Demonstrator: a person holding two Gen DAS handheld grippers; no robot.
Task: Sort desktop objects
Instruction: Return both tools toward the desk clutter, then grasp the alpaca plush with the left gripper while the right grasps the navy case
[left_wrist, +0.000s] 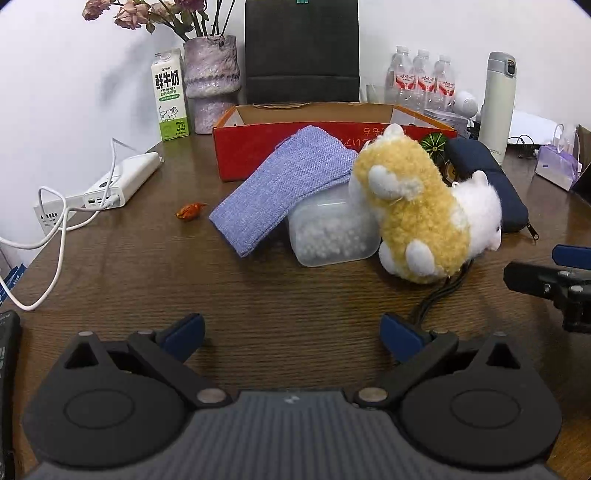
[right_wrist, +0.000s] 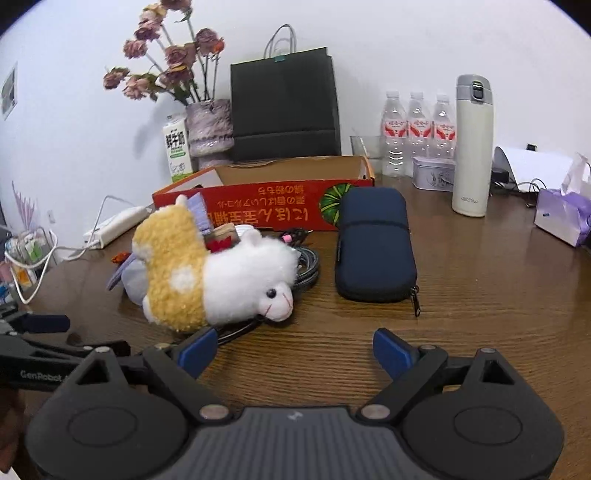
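A yellow and white plush alpaca (left_wrist: 424, 218) lies on its side on the brown table, also in the right wrist view (right_wrist: 218, 273). It leans on a clear plastic tub (left_wrist: 328, 232) with a folded lilac cloth (left_wrist: 280, 184) draped over it. A navy zip pouch (right_wrist: 373, 243) lies right of the plush. An open red cardboard box (left_wrist: 273, 147) stands behind them. A small orange sweet (left_wrist: 190, 211) lies to the left. My left gripper (left_wrist: 291, 336) is open and empty, short of the tub. My right gripper (right_wrist: 291, 350) is open and empty, in front of the plush and pouch.
A black cable (right_wrist: 306, 266) coils under the plush. A white power bank (left_wrist: 122, 181) with white cords sits left. A milk carton (left_wrist: 170, 96), vase (left_wrist: 212, 81), black bag (right_wrist: 284, 107), water bottles (right_wrist: 417, 133), white flask (right_wrist: 472, 147) and tissue pack (right_wrist: 561, 214) line the back and right.
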